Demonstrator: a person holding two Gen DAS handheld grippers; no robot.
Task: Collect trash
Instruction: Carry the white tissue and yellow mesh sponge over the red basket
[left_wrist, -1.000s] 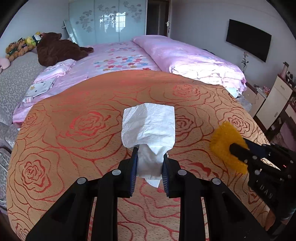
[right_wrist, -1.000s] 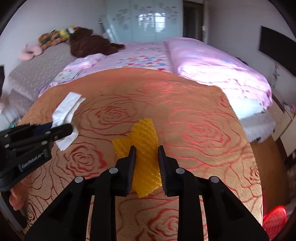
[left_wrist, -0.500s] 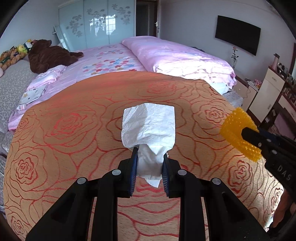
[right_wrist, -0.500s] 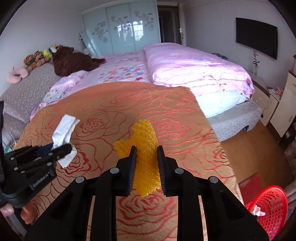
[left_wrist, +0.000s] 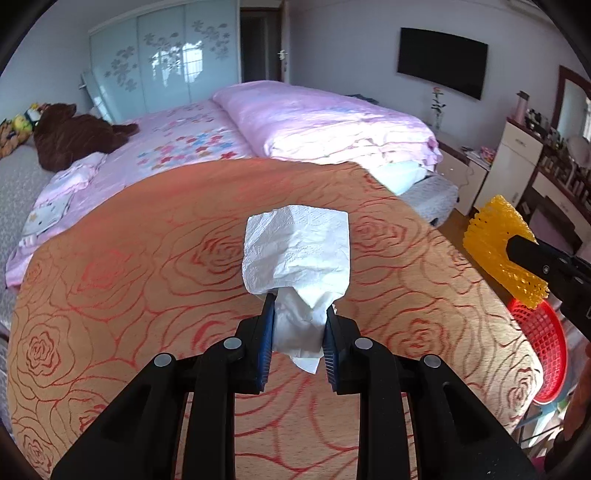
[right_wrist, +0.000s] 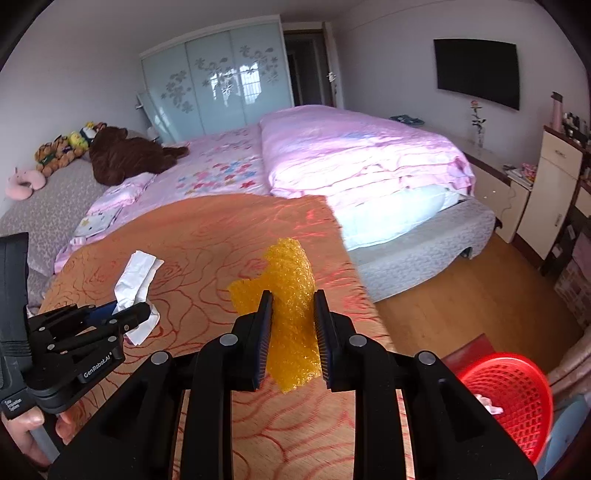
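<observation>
With my left gripper (left_wrist: 299, 326) clamped on the white tissue (left_wrist: 297, 254) and my right gripper (right_wrist: 293, 330) on yellow foam netting (right_wrist: 288, 280), both held above the rose-patterned cover (left_wrist: 147, 280), the carry is in hand; next, release over the red basket (right_wrist: 513, 391), lower right of frame.

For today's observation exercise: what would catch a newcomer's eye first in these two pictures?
First, the crumpled white tissue pinched in the left tongs above the orange rose-patterned cover. Next, the yellow foam net clamped in the right tongs. Last, the red basket on the floor, low on the right.
</observation>
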